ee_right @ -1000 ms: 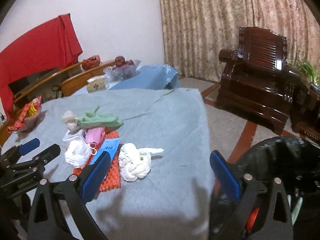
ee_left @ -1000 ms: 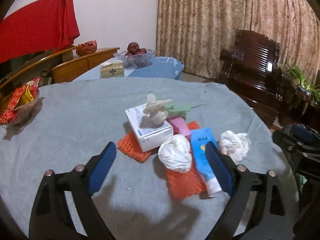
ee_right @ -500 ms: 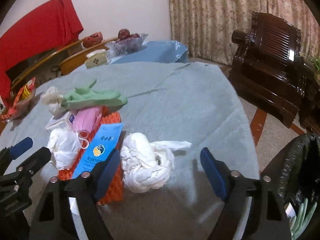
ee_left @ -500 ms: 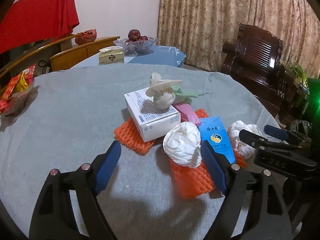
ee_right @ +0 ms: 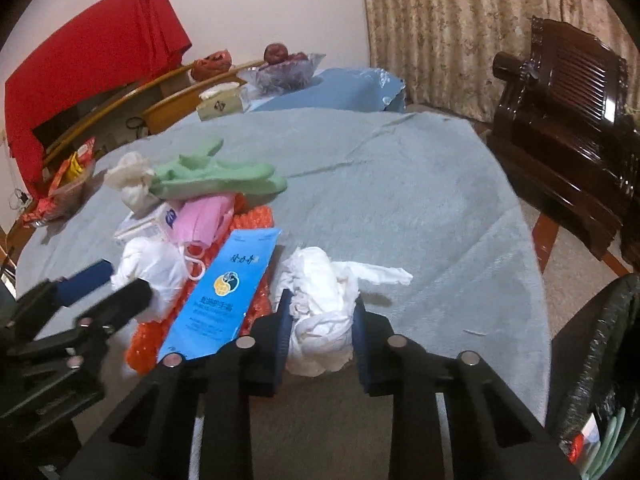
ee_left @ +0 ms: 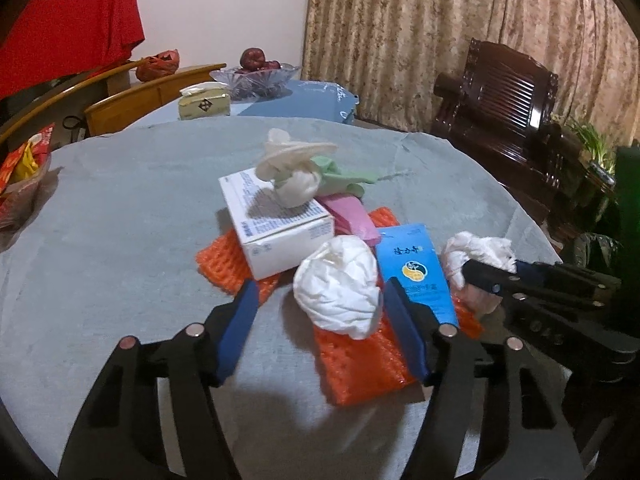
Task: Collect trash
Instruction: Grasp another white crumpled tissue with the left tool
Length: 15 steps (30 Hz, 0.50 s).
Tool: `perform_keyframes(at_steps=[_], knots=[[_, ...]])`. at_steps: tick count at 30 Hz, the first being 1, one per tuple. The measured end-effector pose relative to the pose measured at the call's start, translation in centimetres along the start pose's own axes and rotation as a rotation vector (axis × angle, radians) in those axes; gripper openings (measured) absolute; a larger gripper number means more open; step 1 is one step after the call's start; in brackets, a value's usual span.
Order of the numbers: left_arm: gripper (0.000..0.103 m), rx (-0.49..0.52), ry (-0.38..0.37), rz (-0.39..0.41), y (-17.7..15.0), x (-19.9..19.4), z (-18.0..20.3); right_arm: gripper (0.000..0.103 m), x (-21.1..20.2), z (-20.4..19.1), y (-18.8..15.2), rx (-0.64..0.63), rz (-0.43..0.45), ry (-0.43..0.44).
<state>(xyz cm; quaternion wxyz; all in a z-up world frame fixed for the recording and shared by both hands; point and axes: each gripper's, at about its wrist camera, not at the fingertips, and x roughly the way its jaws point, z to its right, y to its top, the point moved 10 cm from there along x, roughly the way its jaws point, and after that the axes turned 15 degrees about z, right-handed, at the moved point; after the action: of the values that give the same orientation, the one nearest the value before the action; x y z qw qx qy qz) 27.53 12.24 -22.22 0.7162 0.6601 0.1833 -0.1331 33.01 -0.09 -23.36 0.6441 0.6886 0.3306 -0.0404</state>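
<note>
On the grey tablecloth (ee_left: 120, 216), the trash lies heaped around a white carton (ee_left: 280, 220). Just right of the carton, a crumpled white tissue ball (ee_left: 340, 284) sits on orange foam netting (ee_left: 360, 364), between the blue pads of the left gripper (ee_left: 320, 316); its jaws have just been closing, the right pad touches the ball, the left pad stands clear, so nothing is clamped. Beside the ball lies a blue tube (ee_left: 416, 268). Farther right of the carton, beyond the tube, the right gripper (ee_right: 320, 320) has just been closing and now pinches a second white tissue wad (ee_right: 320, 300) between both pads.
</note>
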Motion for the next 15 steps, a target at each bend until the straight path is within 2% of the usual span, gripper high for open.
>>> perform_keyframes(at_steps=[5,8,15], knots=[[0.042,-0.006,-0.024,-0.014,-0.2,0.5,0.5,0.027,-1.2,0.1,0.5,-0.017,0.022,0.006],[0.035,0.003,-0.028,-0.012,0.0,0.4,0.8,0.027,-1.9,0.2,0.7,-0.022,0.031,0.002],[0.033,0.000,-0.034,0.030,1.3,-1.3,0.8,0.027,-4.1,0.2,1.6,-0.003,0.077,0.009]])
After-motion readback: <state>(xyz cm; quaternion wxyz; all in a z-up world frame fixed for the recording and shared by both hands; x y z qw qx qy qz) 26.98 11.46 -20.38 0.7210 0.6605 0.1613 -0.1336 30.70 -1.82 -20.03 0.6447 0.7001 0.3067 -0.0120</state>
